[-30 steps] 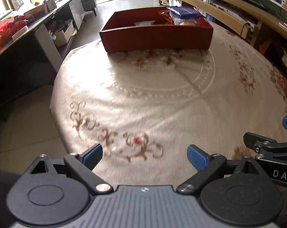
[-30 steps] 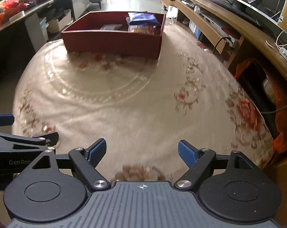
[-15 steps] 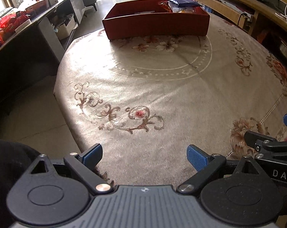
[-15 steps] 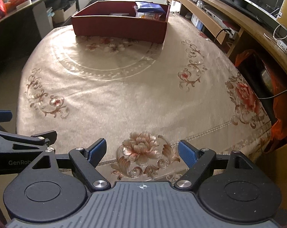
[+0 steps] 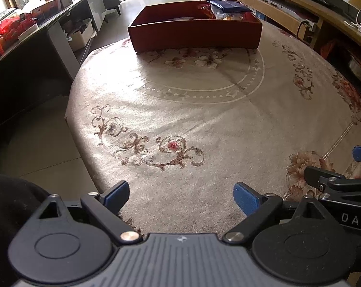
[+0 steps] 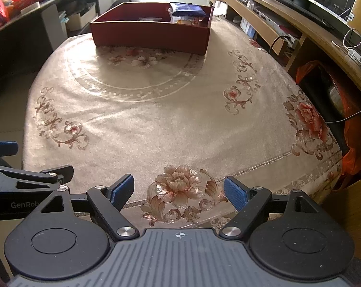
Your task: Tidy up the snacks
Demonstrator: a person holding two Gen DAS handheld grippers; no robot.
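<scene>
A dark red box (image 5: 194, 34) stands at the far edge of the round table; it also shows in the right wrist view (image 6: 151, 32). Snack packets lie in its right part, with a blue packet (image 5: 228, 6) on top, also seen in the right wrist view (image 6: 187, 9). My left gripper (image 5: 180, 195) is open and empty over the table's near edge. My right gripper (image 6: 179, 189) is open and empty beside it, over a flower pattern. Each gripper shows at the edge of the other's view.
The table carries a beige flowered cloth (image 5: 204, 110). A dark counter (image 5: 24, 47) with clutter runs along the left. A wooden TV bench (image 6: 300, 28) runs along the right. An orange bag (image 6: 352, 129) sits by the table's right edge.
Both grippers have drawn back from the red box toward the near table edge, so the box looks farther away. Both stay open and empty.
</scene>
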